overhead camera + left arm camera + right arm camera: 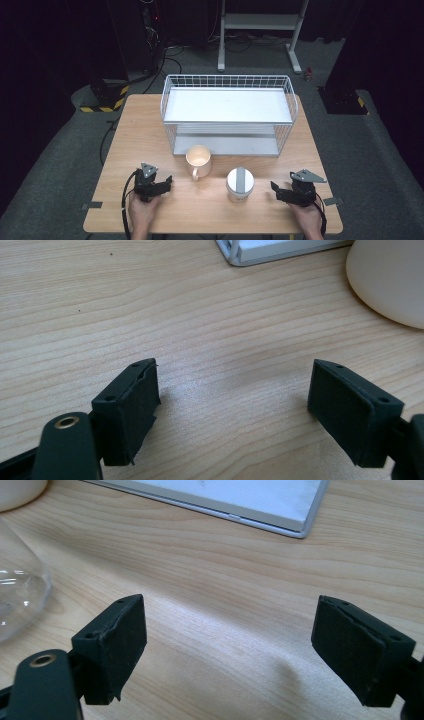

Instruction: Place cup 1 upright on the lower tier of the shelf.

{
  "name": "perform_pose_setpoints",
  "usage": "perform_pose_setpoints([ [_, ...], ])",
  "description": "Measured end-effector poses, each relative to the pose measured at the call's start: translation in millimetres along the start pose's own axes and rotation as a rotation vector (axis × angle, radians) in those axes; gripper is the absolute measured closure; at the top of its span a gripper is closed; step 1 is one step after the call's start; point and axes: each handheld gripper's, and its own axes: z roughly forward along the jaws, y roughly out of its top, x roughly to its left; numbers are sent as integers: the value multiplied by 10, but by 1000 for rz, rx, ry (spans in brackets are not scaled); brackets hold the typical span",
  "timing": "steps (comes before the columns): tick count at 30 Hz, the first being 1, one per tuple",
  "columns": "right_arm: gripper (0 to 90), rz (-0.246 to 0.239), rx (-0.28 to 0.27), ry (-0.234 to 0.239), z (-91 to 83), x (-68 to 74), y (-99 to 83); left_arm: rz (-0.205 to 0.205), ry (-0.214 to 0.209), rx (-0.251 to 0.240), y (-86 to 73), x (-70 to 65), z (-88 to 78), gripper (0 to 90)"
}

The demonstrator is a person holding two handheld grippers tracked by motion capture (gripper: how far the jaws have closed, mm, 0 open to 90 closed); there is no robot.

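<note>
I see my left claw (167, 181) released near the front-left of the wooden surface (125, 150), just left of the 1 cream mug (198, 159), and my right claw (275, 189) also released, with bare wood between its jaws, just right of the 1 lidded clear jar (240, 184). The mug stands just in front of the 1 white wire rack (227, 114). Bare wood lies open along the front edge and both side edges.

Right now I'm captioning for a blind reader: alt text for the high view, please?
Two hands rest open grippers, left and right, on a wooden table, flanking a cream mug and a lidded jar. A white wire rack stands behind.
</note>
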Motion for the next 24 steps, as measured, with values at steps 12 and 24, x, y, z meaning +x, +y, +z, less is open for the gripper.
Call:
perform_pose_setpoints([
  [12,149,-29,-3,40,-73,133,-42,-1,1,0,0,0,0,207],
  [24,149,-61,-27,107,-128,292,-65,-2,0,1,0,1,-1,208],
])
